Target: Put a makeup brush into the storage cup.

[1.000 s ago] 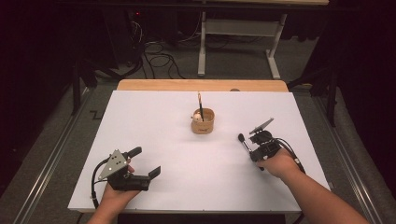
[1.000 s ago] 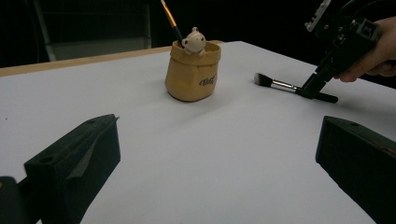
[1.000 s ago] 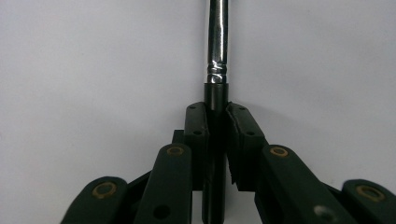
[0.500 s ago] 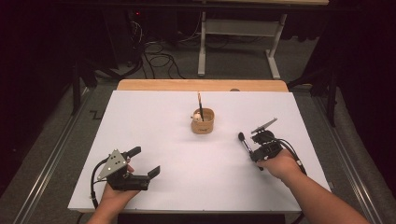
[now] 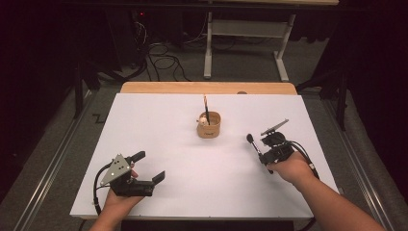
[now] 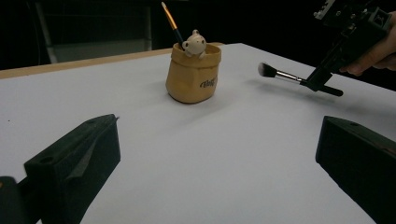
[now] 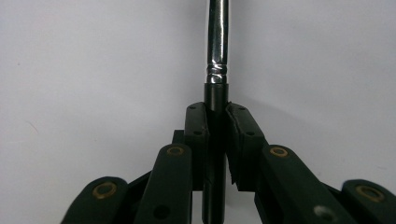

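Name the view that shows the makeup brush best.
The left gripper view: the makeup brush shows whole from the side, bristles to handle, held above the table. The right gripper view shows its shaft clamped between the fingers; the high view shows it small.

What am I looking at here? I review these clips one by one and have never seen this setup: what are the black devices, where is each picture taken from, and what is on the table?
A person sits at a white table and holds a hand-operated black grasping tool in each hand. The high view looks down from above the person's side. The other two pictures come from small cameras riding on the tools, looking along their jaws.

The left tool rests near the table's front edge, jaws wide apart and holding nothing. The right tool is shut on the black handle of a makeup brush, whose bristle head points toward the middle of the table.

Mid-table stands a small tan holder shaped like a bag, with a little bear figure at its rim and another brush standing in it.
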`<state>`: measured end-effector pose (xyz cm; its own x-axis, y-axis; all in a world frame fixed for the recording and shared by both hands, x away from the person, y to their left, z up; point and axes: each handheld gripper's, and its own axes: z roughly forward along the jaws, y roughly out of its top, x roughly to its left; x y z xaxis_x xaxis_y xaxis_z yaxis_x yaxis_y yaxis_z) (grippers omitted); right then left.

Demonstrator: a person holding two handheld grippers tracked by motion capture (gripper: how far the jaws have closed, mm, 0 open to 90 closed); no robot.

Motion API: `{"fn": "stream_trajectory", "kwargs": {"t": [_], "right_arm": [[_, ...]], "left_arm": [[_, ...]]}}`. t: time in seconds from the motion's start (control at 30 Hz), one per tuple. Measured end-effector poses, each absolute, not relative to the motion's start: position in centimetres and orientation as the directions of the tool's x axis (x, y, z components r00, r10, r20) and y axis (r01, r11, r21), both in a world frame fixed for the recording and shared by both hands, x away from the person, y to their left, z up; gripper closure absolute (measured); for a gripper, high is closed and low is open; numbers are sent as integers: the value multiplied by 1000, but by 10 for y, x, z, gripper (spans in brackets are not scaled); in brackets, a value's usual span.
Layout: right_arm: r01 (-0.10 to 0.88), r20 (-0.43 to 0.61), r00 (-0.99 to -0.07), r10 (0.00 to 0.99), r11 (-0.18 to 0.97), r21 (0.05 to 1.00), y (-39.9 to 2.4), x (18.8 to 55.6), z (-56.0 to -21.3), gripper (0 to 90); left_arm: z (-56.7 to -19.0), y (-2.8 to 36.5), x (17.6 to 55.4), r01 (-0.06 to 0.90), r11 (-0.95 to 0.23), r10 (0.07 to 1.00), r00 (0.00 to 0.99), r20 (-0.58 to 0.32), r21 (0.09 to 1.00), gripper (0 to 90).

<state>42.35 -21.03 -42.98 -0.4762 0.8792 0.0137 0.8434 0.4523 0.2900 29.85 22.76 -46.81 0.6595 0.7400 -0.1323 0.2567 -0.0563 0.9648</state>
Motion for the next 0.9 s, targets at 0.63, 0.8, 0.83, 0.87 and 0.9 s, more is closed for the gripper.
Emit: {"fn": "stream_trajectory", "kwargs": {"t": [0.63,0.8,0.83,0.87,0.9], "right_arm": [[817,6,-464,886,425,389,-215,416,-430,806],[801,24,-454,891,397,448,-218,411,-433,805],[795,30,-456,889,393,462,-219,410,-434,805],[793,32,-455,890,388,471,-219,409,-434,806],[787,29,-455,890,386,481,-219,407,-434,806]], "left_arm": [[-468,227,299,257,-63,740,660,-128,964,8],[-468,227,299,260,-65,740,660,-128,963,8],[-468,227,299,260,-65,740,660,-128,963,8],[-469,227,299,259,-64,740,660,-128,964,8],[-469,227,299,259,-65,740,660,-128,964,8]]}}
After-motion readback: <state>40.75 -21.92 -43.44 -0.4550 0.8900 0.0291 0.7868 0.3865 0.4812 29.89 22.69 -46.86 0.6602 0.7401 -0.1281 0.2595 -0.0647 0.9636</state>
